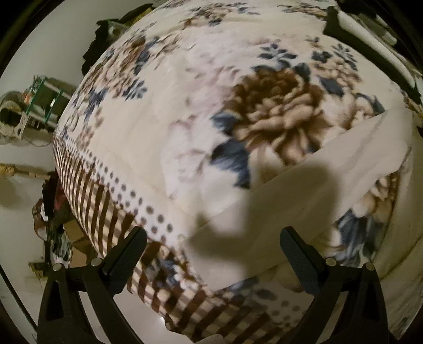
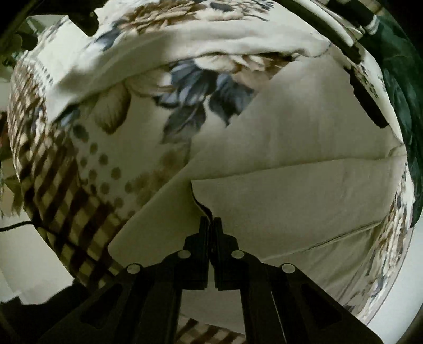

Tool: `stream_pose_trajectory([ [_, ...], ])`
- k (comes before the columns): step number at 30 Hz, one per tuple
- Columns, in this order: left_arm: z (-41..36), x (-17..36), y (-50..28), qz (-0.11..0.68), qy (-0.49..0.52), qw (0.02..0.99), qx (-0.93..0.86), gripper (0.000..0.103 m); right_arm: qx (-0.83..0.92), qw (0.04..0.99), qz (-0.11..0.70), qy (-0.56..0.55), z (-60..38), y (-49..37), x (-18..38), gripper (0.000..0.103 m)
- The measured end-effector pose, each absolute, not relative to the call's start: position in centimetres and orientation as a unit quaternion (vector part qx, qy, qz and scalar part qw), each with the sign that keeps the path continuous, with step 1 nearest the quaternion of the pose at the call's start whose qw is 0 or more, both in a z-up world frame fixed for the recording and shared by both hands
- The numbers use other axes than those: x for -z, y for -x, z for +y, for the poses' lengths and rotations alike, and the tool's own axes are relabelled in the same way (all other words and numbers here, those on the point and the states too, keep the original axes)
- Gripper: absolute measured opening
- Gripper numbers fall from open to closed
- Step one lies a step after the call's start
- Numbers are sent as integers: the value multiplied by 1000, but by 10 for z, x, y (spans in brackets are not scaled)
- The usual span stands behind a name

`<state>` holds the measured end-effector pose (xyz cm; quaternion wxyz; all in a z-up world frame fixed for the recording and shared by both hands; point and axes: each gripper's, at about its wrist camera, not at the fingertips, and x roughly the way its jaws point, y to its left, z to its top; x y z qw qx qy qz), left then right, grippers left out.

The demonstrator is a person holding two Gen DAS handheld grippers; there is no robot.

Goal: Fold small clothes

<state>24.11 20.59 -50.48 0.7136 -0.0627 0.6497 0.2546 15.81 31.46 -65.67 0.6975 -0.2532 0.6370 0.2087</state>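
Observation:
A cream-white garment (image 2: 304,169) lies on a floral blanket (image 2: 111,148) covering a bed. In the right wrist view my right gripper (image 2: 210,221) is shut on an edge of the garment where a fold of the cloth meets the fingers. In the left wrist view the garment (image 1: 304,180) stretches from the lower middle to the right, partly under a dark shadow. My left gripper (image 1: 212,238) is open and empty, hovering above the blanket (image 1: 185,105) and the garment's near end. The other gripper's tip shows at the top right (image 1: 335,23).
The blanket's checked and dotted border (image 1: 111,201) hangs over the bed edge at the left. Beyond it are a pale floor, a green-framed rack (image 1: 45,100) and clutter (image 1: 53,211). A dark green cloth (image 2: 399,87) lies at the right in the right wrist view.

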Motion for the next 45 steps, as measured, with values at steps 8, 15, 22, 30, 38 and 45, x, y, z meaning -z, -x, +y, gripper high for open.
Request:
stream_pose_trajectory([
  [8,245,521,-193,663,229,669,-245,103,-185,656,726,93,242,-199,648,56],
  [15,284,579,-132,591,530,564,-226,102,-57,686,723,-58,122,-228,629,58],
  [22,301,597,-139,548,516,589,-293,7,11,689,720,-77,84,-223,634,58],
  [30,251,488,-169,514,300,755,-275,1,35,701,708,-79,31,-207,627,58],
  [38,40,416,-215,512,127,849,23,1,65,689,712,-120,-47,-155,626,58],
  [45,-146,462,-184,574,37,786,225,1,113,674,714,-151,-134,-100,623,58],
])
